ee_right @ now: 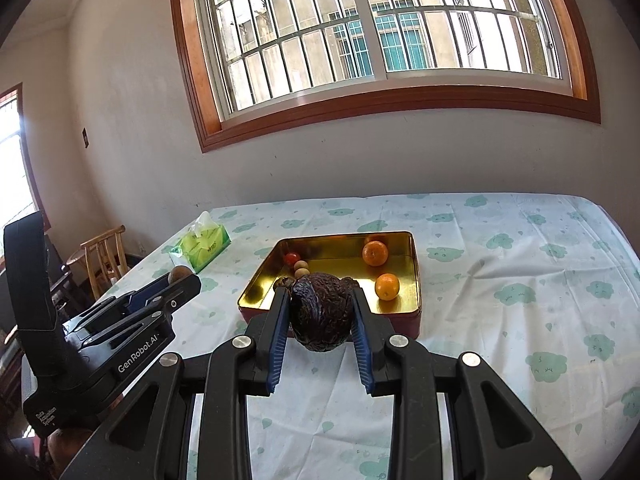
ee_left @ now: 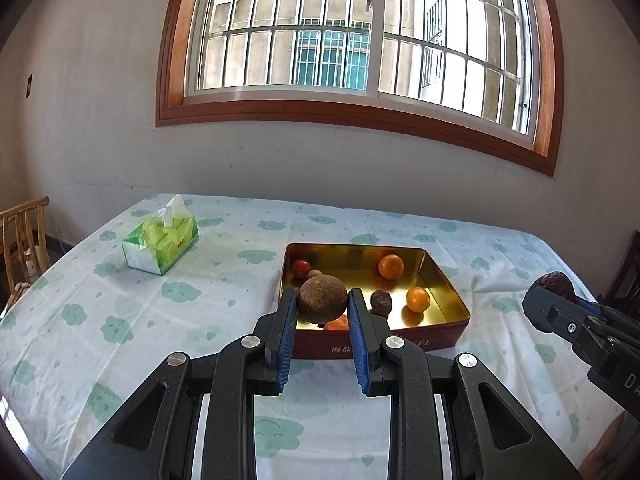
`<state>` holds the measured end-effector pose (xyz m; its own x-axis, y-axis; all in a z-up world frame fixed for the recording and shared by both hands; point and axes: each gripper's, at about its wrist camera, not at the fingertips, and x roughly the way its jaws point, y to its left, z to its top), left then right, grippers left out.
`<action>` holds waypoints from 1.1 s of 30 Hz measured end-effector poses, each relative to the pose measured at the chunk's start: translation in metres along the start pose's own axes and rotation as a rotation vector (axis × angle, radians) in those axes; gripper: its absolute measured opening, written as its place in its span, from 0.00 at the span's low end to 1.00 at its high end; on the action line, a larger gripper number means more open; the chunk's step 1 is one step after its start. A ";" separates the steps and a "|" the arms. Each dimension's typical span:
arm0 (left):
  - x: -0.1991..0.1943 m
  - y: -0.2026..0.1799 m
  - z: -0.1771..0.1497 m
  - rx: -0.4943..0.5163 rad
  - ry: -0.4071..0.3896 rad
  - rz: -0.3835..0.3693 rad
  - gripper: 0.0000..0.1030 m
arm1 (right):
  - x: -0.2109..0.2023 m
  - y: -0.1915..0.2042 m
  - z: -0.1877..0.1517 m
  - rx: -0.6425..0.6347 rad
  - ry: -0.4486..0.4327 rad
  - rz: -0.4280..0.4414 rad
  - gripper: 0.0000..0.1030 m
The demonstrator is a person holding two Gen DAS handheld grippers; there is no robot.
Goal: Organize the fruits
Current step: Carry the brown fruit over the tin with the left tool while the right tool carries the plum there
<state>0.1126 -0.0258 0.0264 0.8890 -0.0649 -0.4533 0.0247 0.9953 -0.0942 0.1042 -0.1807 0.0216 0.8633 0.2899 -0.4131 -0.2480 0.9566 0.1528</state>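
Note:
My left gripper [ee_left: 322, 298] is shut on a round brown fruit [ee_left: 322, 299] and holds it above the near rim of a gold-lined red tin [ee_left: 448, 292]. My right gripper [ee_right: 320, 300] is shut on a dark wrinkled fruit [ee_right: 322, 316], held just in front of the tin [ee_right: 416, 280]. Inside the tin lie two oranges [ee_left: 391, 266] [ee_left: 418, 299], a small dark fruit [ee_left: 381, 301], a red fruit [ee_left: 301, 268] and small tan fruits [ee_right: 301, 267]. The right gripper also shows at the right edge of the left wrist view [ee_left: 554, 300].
A green tissue pack [ee_left: 161, 245] sits at the table's far left. The table has a cloud-print cloth [ee_left: 120, 320]. A wooden chair [ee_left: 22, 236] stands off the left side. A wall with a barred window is behind.

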 end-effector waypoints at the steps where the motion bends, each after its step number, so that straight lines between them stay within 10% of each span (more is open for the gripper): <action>1: 0.000 0.001 0.001 0.001 -0.003 0.003 0.25 | 0.000 0.000 0.001 0.001 -0.003 0.000 0.27; 33: 0.025 -0.001 0.023 0.029 -0.008 0.025 0.25 | 0.017 -0.009 0.024 -0.001 -0.023 0.005 0.28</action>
<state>0.1454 -0.0263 0.0351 0.8931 -0.0393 -0.4481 0.0151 0.9982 -0.0574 0.1318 -0.1845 0.0344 0.8718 0.2940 -0.3918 -0.2529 0.9552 0.1539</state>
